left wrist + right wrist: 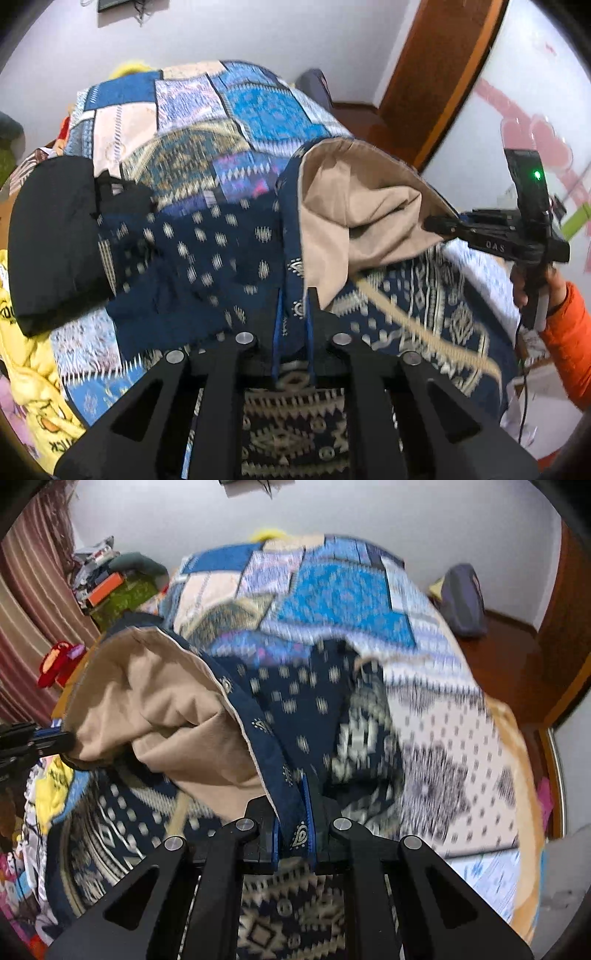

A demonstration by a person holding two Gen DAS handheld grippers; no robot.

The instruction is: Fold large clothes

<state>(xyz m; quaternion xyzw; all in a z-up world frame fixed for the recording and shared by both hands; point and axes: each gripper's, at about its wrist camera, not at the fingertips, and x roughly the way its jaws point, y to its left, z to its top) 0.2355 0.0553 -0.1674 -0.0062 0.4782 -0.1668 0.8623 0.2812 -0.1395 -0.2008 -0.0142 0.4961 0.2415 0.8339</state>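
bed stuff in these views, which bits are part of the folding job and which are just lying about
Part of the job:
- navy patterned garment with tan lining
- left hand-held gripper, shut on its edge
- right hand-held gripper, shut on its edge

Just lying about:
- patchwork bedspread
- black folded item
- yellow cloth
- red toy

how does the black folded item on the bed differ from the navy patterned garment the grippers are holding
The black folded item is plain, compact and lies flat on the patchwork bedspread, untouched. The navy patterned garment has pale motifs and a tan lining, and is lifted by the left gripper and right gripper. Both are dark fabric.
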